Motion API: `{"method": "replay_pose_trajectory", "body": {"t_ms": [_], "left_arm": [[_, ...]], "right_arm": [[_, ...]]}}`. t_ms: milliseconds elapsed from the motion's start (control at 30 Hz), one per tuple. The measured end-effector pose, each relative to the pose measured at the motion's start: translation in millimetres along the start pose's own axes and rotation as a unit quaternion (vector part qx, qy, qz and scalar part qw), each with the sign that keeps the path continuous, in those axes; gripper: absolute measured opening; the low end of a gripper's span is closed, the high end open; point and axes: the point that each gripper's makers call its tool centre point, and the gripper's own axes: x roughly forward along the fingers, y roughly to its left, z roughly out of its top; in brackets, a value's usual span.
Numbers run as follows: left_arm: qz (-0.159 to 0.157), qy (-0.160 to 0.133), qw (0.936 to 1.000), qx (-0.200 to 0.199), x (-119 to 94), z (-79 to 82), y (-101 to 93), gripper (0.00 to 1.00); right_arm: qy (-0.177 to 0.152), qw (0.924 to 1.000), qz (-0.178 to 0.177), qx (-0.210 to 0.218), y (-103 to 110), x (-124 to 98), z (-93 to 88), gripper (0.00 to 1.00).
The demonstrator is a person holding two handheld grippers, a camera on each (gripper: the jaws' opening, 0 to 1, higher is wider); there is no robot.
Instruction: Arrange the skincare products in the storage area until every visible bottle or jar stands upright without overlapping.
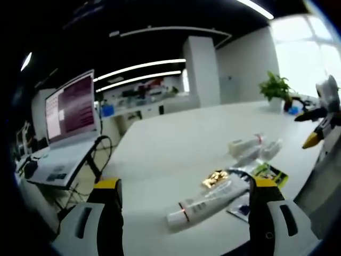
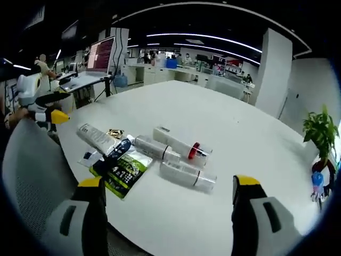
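Smooth white round worktop [image 2: 224, 128]. All skincare items lie flat on it, none upright. Landmark: glossy green-and-black flat sachet [image 2: 121, 169]. Touching its upper edge: white plastic squeeze tube [image 2: 97, 137], dark blue tube [image 2: 118, 148], small crinkled gold foil packet [image 2: 114, 133]. Just right of the sachet: three white cylindrical bottles, one with red band [image 2: 181, 144], one plain [image 2: 187, 175], one slimmer [image 2: 154, 148]. Labels unreadable. Left gripper [image 1: 184, 205] fingers apart, holding nothing; right gripper [image 2: 166, 200] fingers apart, holding nothing.

Matt white table [image 2: 224, 133]; glossy, probably plastic tubes [image 2: 187, 175]; shiny gold wrapper [image 1: 214, 178].
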Motion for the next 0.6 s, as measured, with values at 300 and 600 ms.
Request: {"method": "replay_pose_trajectory", "body": {"t_ms": [300, 600], "left_arm": [[-0.005, 0.001, 1.0000, 0.001, 0, -0.1, -1.5, 0.96], [-0.008, 0.002, 1.0000, 0.004, 0, -0.5, -2.2, 0.95]], "right_arm": [[0.015, 0.9993, 0.010, -0.032, -13, 10, 4.9, 0.99], [0.037, 0.9970, 0.014, -0.066, -26, 21, 11.0, 0.94]]}}
